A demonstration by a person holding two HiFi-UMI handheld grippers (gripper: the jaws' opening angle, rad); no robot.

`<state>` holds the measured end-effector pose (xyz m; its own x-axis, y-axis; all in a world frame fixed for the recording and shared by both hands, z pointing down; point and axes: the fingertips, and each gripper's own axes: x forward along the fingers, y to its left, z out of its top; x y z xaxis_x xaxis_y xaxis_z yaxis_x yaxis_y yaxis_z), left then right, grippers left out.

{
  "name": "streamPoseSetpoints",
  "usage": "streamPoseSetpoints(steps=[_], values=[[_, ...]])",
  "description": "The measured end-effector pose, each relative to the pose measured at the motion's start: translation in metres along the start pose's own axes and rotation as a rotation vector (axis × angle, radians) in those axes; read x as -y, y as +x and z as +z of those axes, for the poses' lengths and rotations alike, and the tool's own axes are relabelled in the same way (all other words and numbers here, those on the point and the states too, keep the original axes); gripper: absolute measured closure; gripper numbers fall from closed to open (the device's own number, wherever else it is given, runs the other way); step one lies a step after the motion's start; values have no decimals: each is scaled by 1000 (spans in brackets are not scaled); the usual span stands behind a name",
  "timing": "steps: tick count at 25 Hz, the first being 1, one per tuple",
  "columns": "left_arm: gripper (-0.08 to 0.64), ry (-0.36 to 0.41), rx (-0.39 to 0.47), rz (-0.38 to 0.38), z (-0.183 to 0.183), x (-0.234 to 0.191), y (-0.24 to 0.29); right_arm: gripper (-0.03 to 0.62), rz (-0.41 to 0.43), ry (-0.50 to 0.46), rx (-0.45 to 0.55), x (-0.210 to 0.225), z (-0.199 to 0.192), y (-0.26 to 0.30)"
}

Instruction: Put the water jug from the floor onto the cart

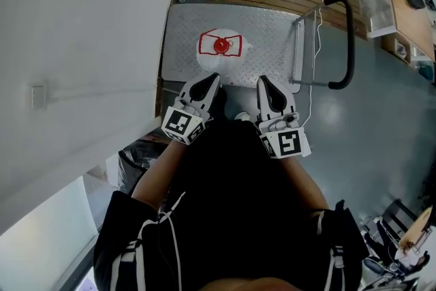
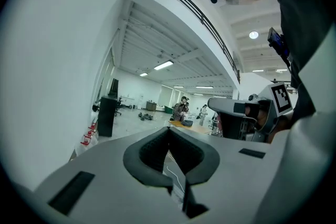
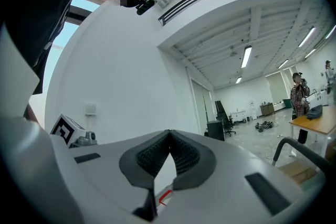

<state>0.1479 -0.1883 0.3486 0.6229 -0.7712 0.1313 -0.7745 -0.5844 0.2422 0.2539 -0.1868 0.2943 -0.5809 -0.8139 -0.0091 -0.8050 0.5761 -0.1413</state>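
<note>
The cart's [image 1: 204, 17] grey metal deck lay flat on the floor beside the white wall [image 1: 82, 24], its black handle [image 1: 349, 37] at the right end. The water jug [image 1: 221, 59] stood upright on the deck's near half, long axis vertical and red cap pointing straight up. Just short of it, the left gripper [image 1: 214, 78] and right gripper [image 1: 263, 80] pointed toward the cart side by side, well clear of the jug. Both pairs of jaws were closed tip to tip with nothing between them [image 2: 169, 128] [image 3: 169, 132].

Red-capped water jug [image 1: 221, 51] upright on cart [image 1: 272, 34]
</note>
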Motion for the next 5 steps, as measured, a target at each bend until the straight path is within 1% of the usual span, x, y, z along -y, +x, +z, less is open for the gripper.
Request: streamPoseSetpoints(steps=[5], values=[[541, -36, 24, 16, 7, 19, 4, 574, -12, -13, 7, 7, 4, -18]])
